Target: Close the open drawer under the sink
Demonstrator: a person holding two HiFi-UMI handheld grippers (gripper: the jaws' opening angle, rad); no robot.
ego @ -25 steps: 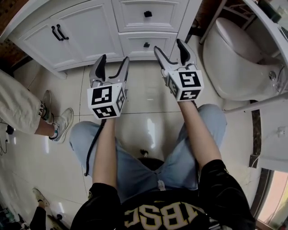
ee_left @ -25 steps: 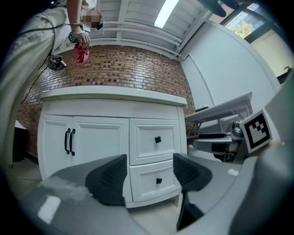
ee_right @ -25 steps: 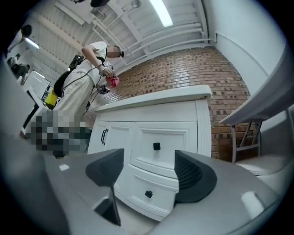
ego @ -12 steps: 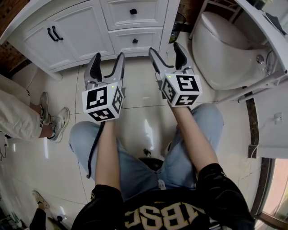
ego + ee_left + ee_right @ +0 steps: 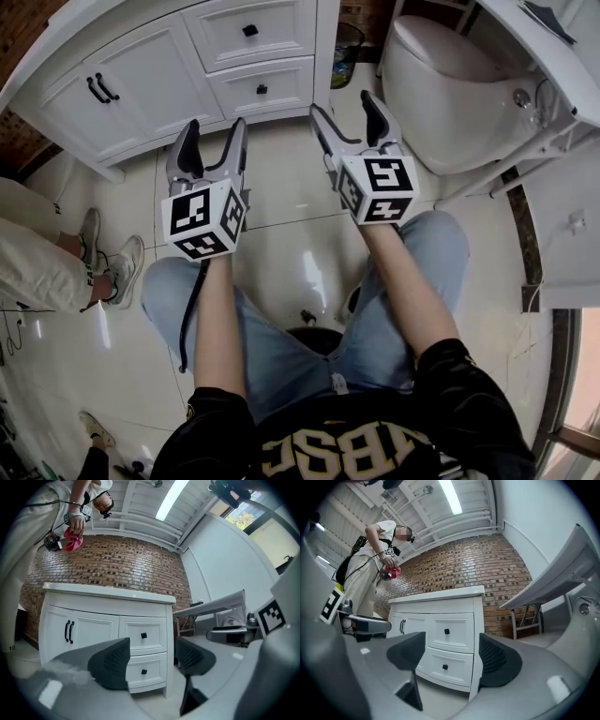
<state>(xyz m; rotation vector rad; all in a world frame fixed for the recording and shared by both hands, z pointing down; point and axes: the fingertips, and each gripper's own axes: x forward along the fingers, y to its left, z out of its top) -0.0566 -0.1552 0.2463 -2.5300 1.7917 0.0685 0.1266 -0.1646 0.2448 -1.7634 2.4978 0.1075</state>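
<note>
The left hand-held gripper and right hand-held gripper are held out side by side, jaws wide apart, empty, seemingly level.

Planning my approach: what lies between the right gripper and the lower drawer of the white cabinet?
Only bare tiled floor, as the head view shows, between the right gripper and the lower drawer.

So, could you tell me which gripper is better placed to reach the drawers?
Left, narrowly: the left gripper sits in front of the drawers, while the right gripper faces the cabinet corner. Both are open and empty; both drawers look shut.
</note>
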